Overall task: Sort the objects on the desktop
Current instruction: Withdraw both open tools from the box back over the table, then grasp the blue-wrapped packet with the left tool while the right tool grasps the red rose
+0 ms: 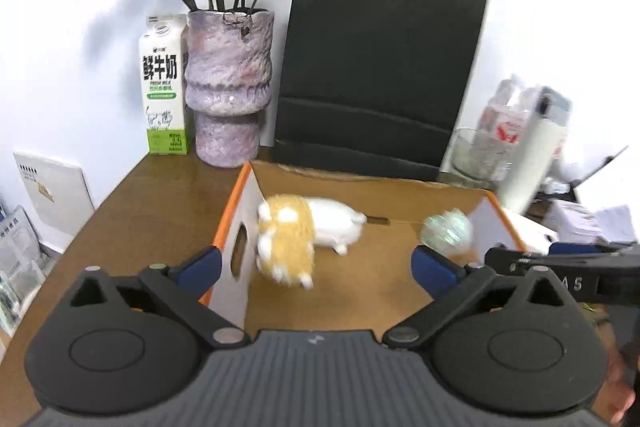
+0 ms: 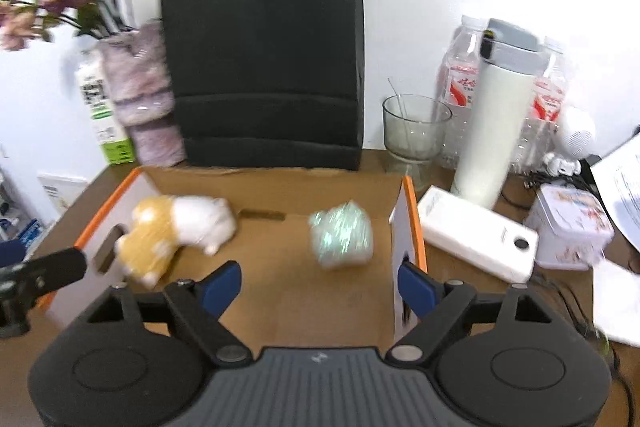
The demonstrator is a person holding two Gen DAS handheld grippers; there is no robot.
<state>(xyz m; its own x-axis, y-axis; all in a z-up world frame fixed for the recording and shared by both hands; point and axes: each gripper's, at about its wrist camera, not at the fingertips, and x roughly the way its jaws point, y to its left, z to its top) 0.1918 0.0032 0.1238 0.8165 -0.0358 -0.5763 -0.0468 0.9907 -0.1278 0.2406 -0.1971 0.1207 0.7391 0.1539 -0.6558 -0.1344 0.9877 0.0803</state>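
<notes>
White wall at the back, brown tabletop (image 1: pixel 152 195) crowded w/ stuff: milk carton (image 1: pixel 164 87), purple vase (image 1: pixel 230 87) w/ dried flowers, black paper bag (image 1: pixel 376 67) standing behind. In the middle sits an open cardboard box (image 1: pixel 240 227) w/ orange edges, and that's where the sorted things are rn.

Plush toy (image 1: pixel 296 239) (orange/white) lies on its side inside the box, up against the left wall. Its long axis runs roughly from near-left to far-right, head end toward the cams. Shiny pale-green ball (image 2: pixel 340 233) is also on the box floor, right half, near the right wall. Both look blurry.

Left hand-held gripper (image 1: pixel 316 263) is spread wide, nothing between the blue pads; the plush is just ahead of it. Right hand-held gripper (image 2: pixel 320 281) is also wide and empty, w/ the ball straight ahead and slightly right of centre.

Imo both items are already dropped off, so the next pick is outside the box. Leftover candidates are all on the right: white power bank (image 2: pixel 476 239) just past the box's right wall and a small printed tin (image 2: pixel 568 223) beside it. The right hand is clearly nearer. The power bank's long axis is diagonal, far-left to near-right, so the wrist prob needs a turn to pinch across its short side.
</notes>
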